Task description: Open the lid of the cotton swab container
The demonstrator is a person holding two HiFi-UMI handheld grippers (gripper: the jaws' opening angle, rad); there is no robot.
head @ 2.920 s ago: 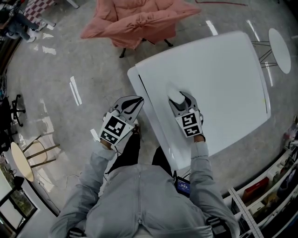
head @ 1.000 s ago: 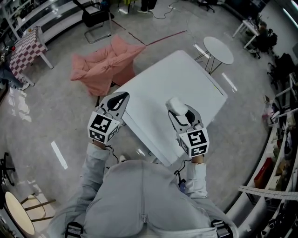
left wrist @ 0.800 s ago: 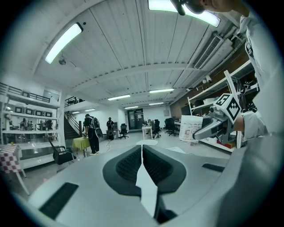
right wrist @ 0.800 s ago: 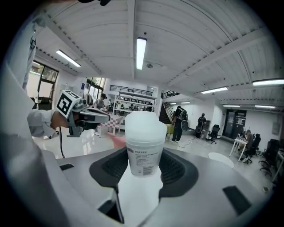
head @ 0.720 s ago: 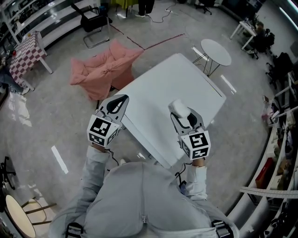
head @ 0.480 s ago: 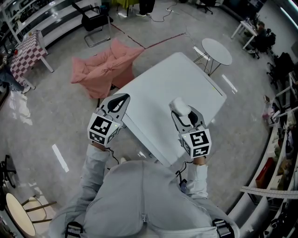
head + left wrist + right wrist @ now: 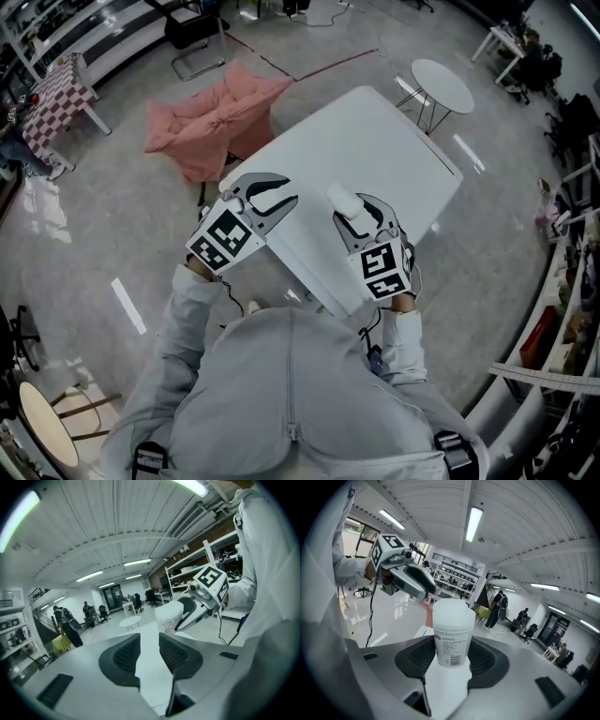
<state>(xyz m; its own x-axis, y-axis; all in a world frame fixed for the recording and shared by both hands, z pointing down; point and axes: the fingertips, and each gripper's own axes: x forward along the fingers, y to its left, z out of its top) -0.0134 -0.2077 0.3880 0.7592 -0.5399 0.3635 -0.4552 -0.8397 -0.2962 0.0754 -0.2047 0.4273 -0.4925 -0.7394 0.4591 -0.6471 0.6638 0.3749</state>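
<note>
White cotton swab container [image 7: 450, 634] is clamped upright by right gripper [image 7: 357, 212]; left gripper [image 7: 281, 195] jaws, just opened, are held apart, empty.

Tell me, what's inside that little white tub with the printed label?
Nothing inside shows: the cotton swab container is cloudy white plastic, and its lid is on. The right gripper has its jaws clamped on the lower sides, hiding them.
</note>
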